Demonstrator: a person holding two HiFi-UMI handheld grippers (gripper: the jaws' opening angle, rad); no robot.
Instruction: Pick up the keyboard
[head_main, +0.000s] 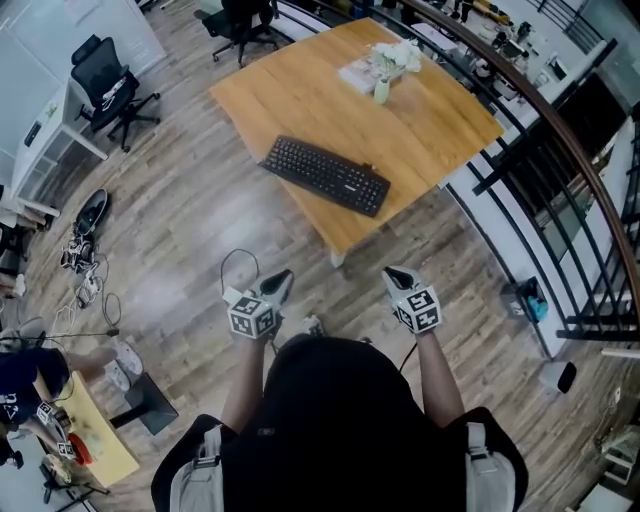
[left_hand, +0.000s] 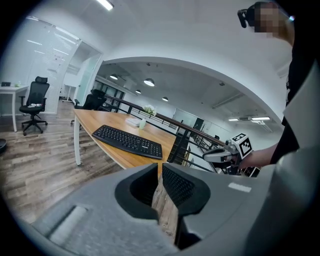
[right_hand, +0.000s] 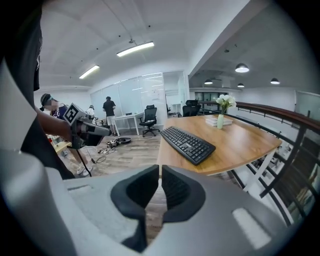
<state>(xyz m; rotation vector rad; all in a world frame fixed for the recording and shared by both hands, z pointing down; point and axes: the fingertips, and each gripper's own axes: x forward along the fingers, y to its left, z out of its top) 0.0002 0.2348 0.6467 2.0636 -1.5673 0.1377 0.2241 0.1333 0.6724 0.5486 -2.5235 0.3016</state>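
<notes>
A black keyboard (head_main: 325, 174) lies near the front corner of a wooden table (head_main: 430, 130). It also shows in the left gripper view as the keyboard (left_hand: 128, 141) and in the right gripper view as the keyboard (right_hand: 187, 143). My left gripper (head_main: 283, 282) is shut and empty, held over the floor short of the table. Level with it, my right gripper (head_main: 397, 275) is also shut with nothing in it. Both point toward the table and are well apart from the keyboard.
A small vase with white flowers (head_main: 386, 72) and a stack of books (head_main: 359, 75) stand at the table's far side. A dark railing (head_main: 560, 150) runs along the right. Office chairs (head_main: 112, 88) and floor cables (head_main: 85, 270) lie to the left.
</notes>
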